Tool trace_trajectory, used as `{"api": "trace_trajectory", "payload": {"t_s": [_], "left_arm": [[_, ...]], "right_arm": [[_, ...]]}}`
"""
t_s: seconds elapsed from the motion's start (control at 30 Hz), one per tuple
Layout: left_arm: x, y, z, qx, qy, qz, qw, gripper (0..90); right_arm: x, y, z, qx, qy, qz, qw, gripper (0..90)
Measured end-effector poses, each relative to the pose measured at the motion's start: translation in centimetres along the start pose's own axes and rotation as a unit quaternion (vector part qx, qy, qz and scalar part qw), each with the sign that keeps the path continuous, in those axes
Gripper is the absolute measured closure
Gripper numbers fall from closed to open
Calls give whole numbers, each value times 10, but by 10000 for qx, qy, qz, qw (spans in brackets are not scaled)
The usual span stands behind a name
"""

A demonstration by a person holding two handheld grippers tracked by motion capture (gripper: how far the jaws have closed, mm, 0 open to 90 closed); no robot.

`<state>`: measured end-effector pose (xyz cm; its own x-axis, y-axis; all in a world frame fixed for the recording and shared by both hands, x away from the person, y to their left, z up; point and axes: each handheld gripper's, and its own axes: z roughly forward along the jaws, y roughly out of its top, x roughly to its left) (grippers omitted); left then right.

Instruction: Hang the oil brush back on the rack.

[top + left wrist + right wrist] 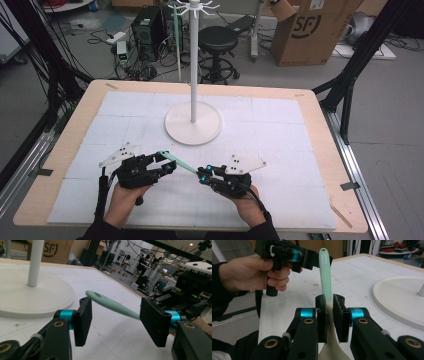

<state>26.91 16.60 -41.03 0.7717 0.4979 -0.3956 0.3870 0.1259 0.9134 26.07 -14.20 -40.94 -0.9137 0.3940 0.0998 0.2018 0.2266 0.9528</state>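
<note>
A utensil with a mint-green handle (178, 162) and a cream head (332, 347) hangs level above the white mat, between both grippers. My right gripper (330, 302) is shut on it where the green meets the cream. The handle's tip, with its hanging hole (96, 295), reaches between the pads of my left gripper (116, 321). Those pads stand apart on either side of the handle (112, 305) without touching it. In the high view the left gripper (165, 161) faces the right gripper (201, 173) across the handle.
A white hook stand rises from its round base (193, 131) at the table's centre, just beyond the grippers, with the pole (193, 65) going up to a ring of hooks. A stool (218, 40) and a cardboard box (310, 30) stand on the floor past the far edge.
</note>
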Motion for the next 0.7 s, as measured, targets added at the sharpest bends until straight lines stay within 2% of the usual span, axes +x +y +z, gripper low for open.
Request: {"api": "trace_trajectory", "payload": {"t_s": [0.17, 0.4, 0.5, 0.7], "left_arm": [[-5, 5, 8, -40, -125, -28, 9999, 559], [-14, 14, 16, -44, -134, 106, 9998, 670], [-16, 17, 18, -66, -172, 129, 9997, 691], [-17, 18, 19, -120, -280, 24, 9995, 718]], "right_arm": [[2, 1, 0, -56, 51, -20, 10000, 825], [4, 2, -2, -89, 50, -86, 9999, 826], [4, 2, -3, -104, 57, -105, 9999, 825], [4, 3, -4, -127, 57, -102, 9999, 825]]}}
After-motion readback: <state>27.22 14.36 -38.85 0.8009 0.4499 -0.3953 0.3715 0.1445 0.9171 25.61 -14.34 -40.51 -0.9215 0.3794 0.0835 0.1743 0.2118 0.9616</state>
